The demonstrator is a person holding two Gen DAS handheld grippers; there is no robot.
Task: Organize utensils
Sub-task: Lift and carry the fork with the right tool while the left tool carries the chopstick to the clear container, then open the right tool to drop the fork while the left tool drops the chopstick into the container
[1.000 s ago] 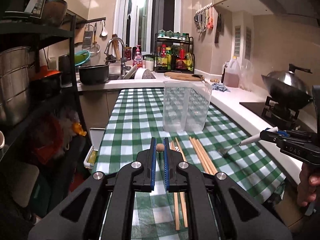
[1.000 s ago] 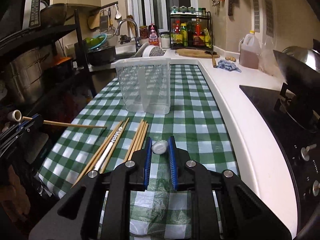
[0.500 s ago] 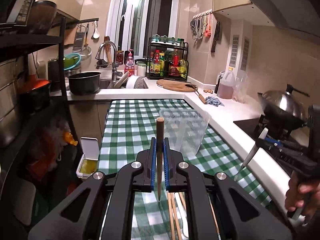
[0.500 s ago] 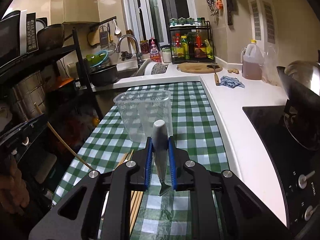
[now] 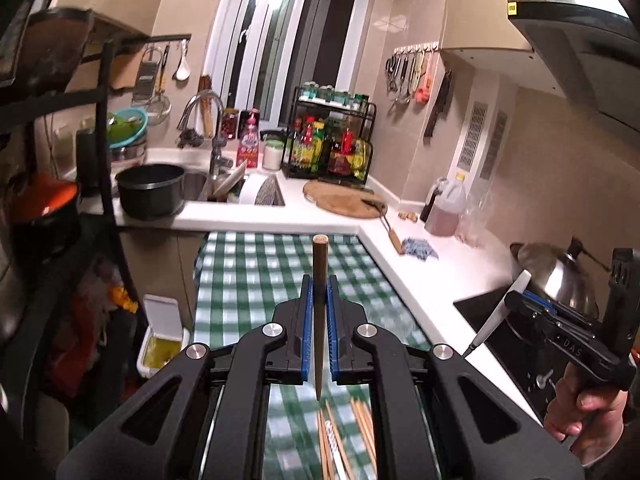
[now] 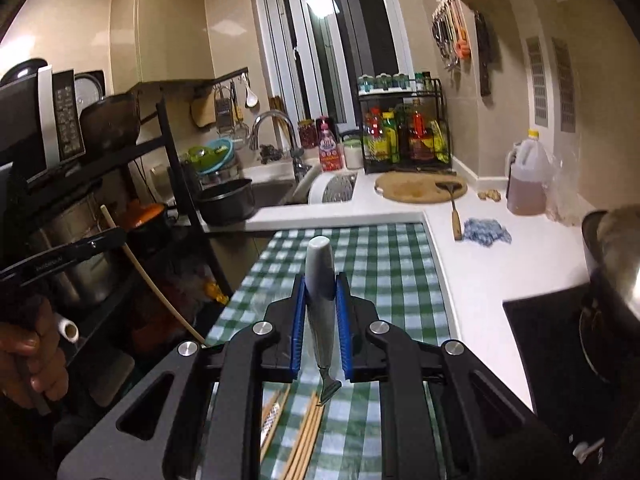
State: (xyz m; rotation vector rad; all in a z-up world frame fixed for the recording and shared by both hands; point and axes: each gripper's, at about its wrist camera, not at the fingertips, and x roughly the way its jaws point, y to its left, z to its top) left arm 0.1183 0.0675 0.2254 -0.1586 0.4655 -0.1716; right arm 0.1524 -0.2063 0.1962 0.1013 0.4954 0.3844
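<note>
- The left gripper [image 5: 319,328] had its blue-padded fingers [image 5: 306,328] pressed together on a single wooden chopstick [image 5: 319,304], which stood close to upright between them, blunt end up, tapered tip hanging below the pads.
- Seen from the right wrist camera, that same left gripper [image 6: 116,236] was off to the side with the chopstick slanting down out of it, and the person's left hand [image 6: 28,356] was wrapped around the handle.
- The right gripper [image 6: 320,324] was clamped on a grey-handled utensil [image 6: 320,292]; the rounded handle end stuck up above the pads and a small metal head showed beneath them. I could not tell what kind of utensil it was.
- From the left wrist camera, the right gripper [image 5: 516,300] sat over near the stove side, the pale handle angled down and leftward, and the right hand [image 5: 584,408] gripped the handle low in the corner.
- Both grippers were lifted clear above the green checked tablecloth [image 5: 256,280].
- Under them, several more chopsticks [image 6: 308,436] lay side by side on the cloth, visible through the gap between the gripper frames; one piece among them looked patterned, though it was too blurred to name.
- Beyond the cloth ran the white counter [image 6: 472,272], with a round wooden board [image 6: 416,188] further back.
</note>
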